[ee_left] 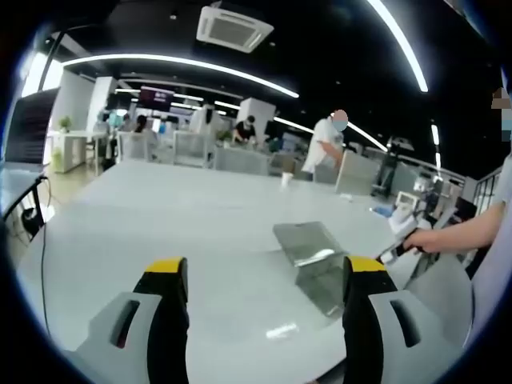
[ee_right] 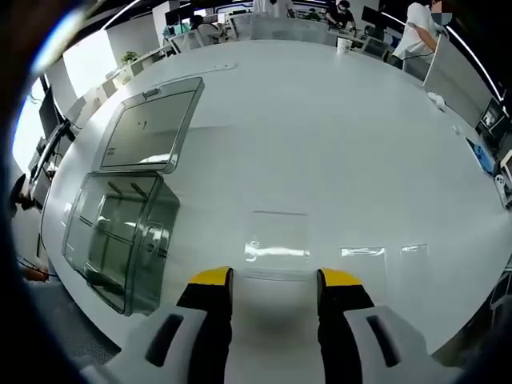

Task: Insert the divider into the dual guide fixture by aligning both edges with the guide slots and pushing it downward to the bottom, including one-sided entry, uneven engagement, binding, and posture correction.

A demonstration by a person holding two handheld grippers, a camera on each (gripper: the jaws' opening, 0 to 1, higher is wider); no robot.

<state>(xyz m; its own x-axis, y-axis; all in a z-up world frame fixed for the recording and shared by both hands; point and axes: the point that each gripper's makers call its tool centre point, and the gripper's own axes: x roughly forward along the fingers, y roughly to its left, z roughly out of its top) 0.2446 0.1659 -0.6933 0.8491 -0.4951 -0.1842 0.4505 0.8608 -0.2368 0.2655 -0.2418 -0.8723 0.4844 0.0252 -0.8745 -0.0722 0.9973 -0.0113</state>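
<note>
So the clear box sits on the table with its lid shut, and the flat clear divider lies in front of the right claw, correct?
Not quite: the lid is open, swung back flat behind the clear box, as the right gripper view shows. The divider does lie on the table before the right claw.

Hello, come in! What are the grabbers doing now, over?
Left gripper open, nothing held. Right gripper open, just short of the clear divider lying flat on the table. Clear fixture box lid-open, off to one side. Nothing between.
</note>
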